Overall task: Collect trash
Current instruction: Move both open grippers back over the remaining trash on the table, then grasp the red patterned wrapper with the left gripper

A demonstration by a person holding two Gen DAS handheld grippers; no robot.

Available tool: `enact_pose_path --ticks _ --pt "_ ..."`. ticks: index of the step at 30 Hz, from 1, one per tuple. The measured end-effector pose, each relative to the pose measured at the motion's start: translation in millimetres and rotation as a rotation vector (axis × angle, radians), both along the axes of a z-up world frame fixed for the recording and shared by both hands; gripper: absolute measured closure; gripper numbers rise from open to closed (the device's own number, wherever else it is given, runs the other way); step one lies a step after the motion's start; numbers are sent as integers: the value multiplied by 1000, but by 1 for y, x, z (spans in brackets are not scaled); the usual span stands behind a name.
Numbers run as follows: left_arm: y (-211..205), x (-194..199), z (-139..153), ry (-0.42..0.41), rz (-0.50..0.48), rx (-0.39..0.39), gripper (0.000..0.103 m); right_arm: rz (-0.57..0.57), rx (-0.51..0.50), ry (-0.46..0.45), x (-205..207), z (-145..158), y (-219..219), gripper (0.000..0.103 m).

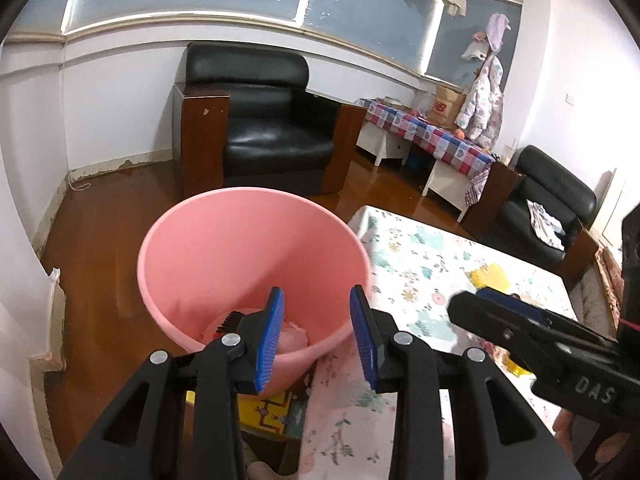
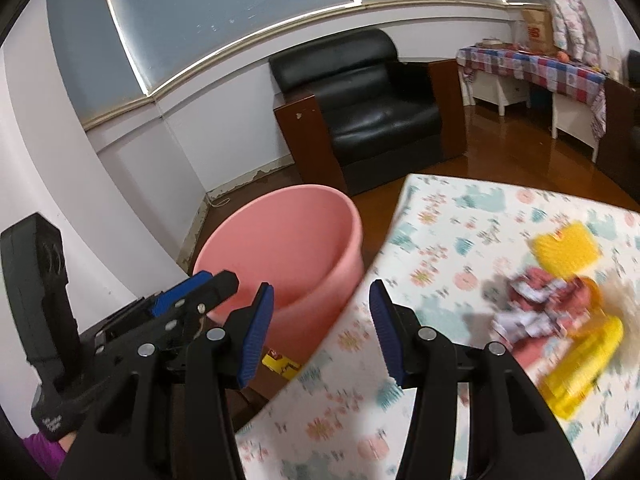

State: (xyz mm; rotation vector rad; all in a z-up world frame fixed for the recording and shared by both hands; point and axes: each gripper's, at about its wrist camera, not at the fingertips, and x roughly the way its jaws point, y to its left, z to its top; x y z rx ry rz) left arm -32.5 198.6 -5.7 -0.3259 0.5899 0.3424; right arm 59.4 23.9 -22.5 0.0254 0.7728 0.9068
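My left claw (image 1: 317, 336): spread wide, empty, over pink bin (image 1: 224, 240).
My right claw (image 2: 320, 334): spread, empty; "DAS" printed on it.

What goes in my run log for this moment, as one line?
left hand-held gripper: open over pink bin | right hand-held gripper: open, empty | yellow wrappers: on table

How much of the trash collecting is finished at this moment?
Partly done: some trash already lies at the bottom of the pink bin. Nothing is in hand; the left gripper and right gripper are both open and empty. Left: yellow wrappers and crumpled packaging on the table.
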Motion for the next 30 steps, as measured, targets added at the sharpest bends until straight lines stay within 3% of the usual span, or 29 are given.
enact_pose_path --ticks 15,30 --pt "-60 8 4 30 -84 53 66 -131 0 -4 -19 -6 -85 53" --pt "-96 26 -9 82 -132 76 65 -221 -12 -27 -14 -18 -133 53"
